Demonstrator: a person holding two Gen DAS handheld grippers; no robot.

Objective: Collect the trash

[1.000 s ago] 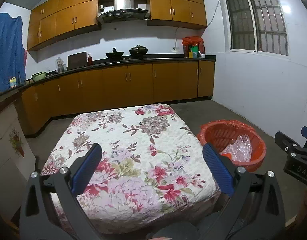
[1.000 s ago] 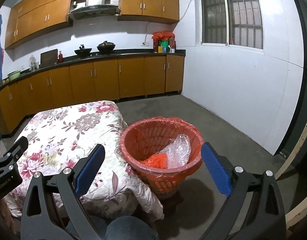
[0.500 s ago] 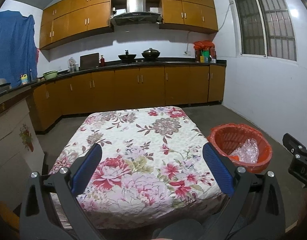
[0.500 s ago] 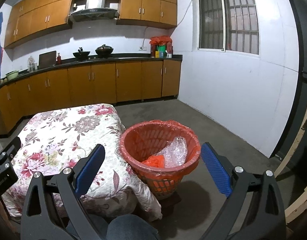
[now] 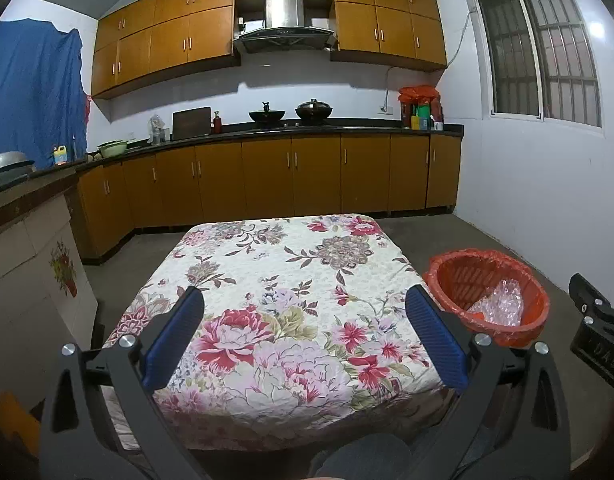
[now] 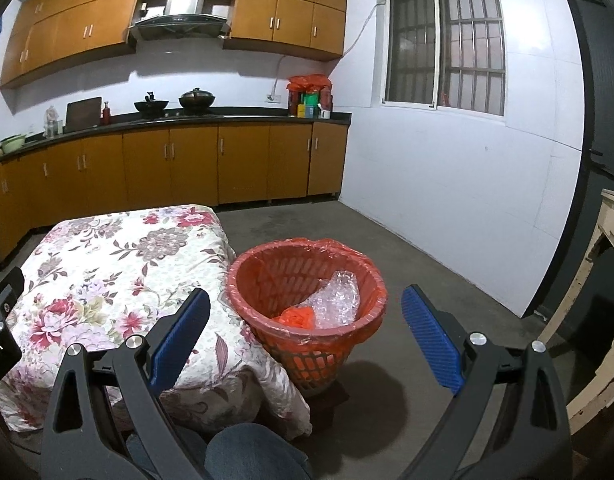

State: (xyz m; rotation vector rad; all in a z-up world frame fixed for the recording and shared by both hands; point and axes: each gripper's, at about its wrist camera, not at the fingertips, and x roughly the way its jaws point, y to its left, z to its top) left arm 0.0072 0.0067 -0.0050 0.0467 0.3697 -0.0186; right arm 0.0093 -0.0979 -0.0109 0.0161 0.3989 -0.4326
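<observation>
Both tongs — left tongs (image 5: 303, 328) and right tongs (image 6: 306, 322) — gape empty. The bubble wrap (image 6: 335, 300) lies inside the orange bin (image 6: 267, 268) beside the desk (image 5: 267, 264) (light, soft, crushable) — pinch any loose fold.

Floral-clothed table (image 5: 291, 320) – orange basket (image 6: 307, 344) beside, on floor (image 6: 427, 380)

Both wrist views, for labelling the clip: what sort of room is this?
Most likely a home kitchen: wooden cabinets under a dark counter, two woks beneath a range hood. A table with a floral cloth stands beside a lined orange trash basket.
</observation>
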